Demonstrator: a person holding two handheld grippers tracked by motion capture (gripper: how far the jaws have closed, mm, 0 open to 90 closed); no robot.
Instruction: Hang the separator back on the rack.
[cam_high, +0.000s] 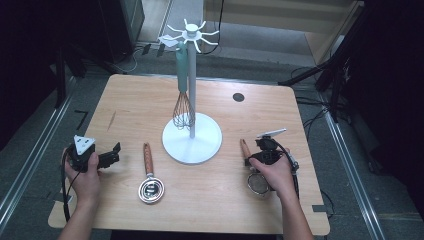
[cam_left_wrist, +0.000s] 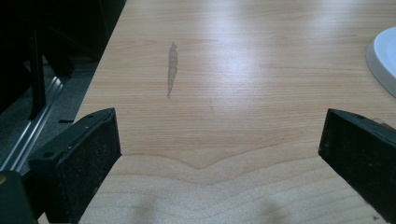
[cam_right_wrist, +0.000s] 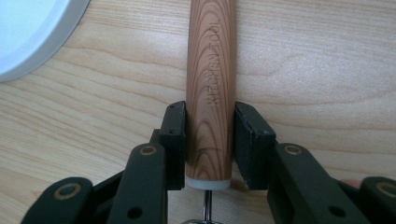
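The right gripper (cam_right_wrist: 210, 140) pinches the wooden-handled metal strainer (cam_right_wrist: 211, 88) at four o'clock of the white hanging stand (cam_high: 192, 137), ready to lift; the left gripper (cam_left_wrist: 219, 154) rests spread

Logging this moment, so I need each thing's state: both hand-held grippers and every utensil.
Left hand-held gripper: open, empty.
Right hand-held gripper: shut on strainer handle.
Strainer: flat on table.
Ladle: flat, untouched.
Whisk: hanging on rack.

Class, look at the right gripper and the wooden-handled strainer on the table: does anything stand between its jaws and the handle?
Nothing visible does. The right gripper has its jaws on either side of the strainer's wooden handle, pads against the wood, with only bare table around it.
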